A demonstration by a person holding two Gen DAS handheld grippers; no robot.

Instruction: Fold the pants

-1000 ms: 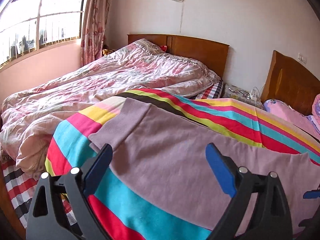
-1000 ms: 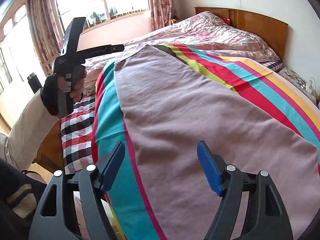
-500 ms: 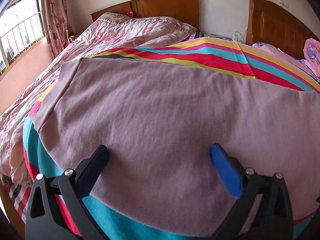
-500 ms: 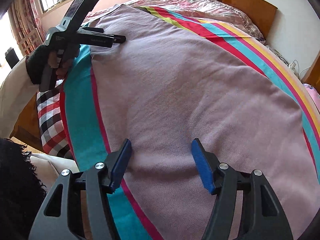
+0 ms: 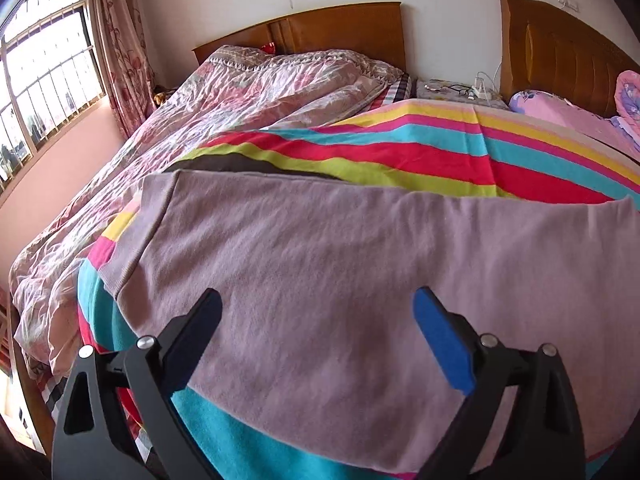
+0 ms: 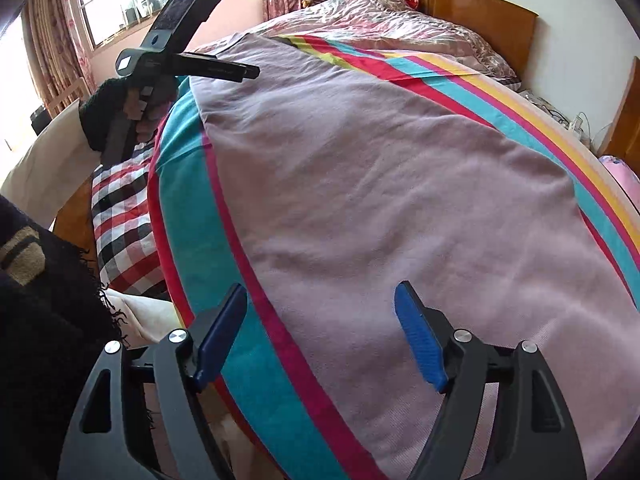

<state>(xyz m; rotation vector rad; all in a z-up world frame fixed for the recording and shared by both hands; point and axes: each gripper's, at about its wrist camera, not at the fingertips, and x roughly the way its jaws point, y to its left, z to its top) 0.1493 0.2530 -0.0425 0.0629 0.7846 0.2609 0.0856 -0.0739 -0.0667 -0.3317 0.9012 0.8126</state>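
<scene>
The mauve pants [image 5: 340, 280] lie flat on a striped blanket [image 5: 420, 152] on the bed, with a ribbed band at the left end. They also show in the right wrist view [image 6: 380, 200]. My left gripper [image 5: 318, 312] is open and empty, just above the pants near their front edge. My right gripper [image 6: 320, 312] is open and empty over the pants' near edge, where they meet the teal stripe. The left gripper also shows in the right wrist view [image 6: 240, 70], held in a gloved hand above the pants' far left end.
A crumpled pink floral quilt [image 5: 200, 120] covers the far left of the bed. Wooden headboards [image 5: 340, 32] stand along the back wall, with a window [image 5: 44, 80] on the left. A checked sheet [image 6: 120, 220] hangs at the bed's near left edge.
The left gripper has drawn back and risen a little, so more of the quilt and window show. The right gripper has shifted slightly; both stay open.
</scene>
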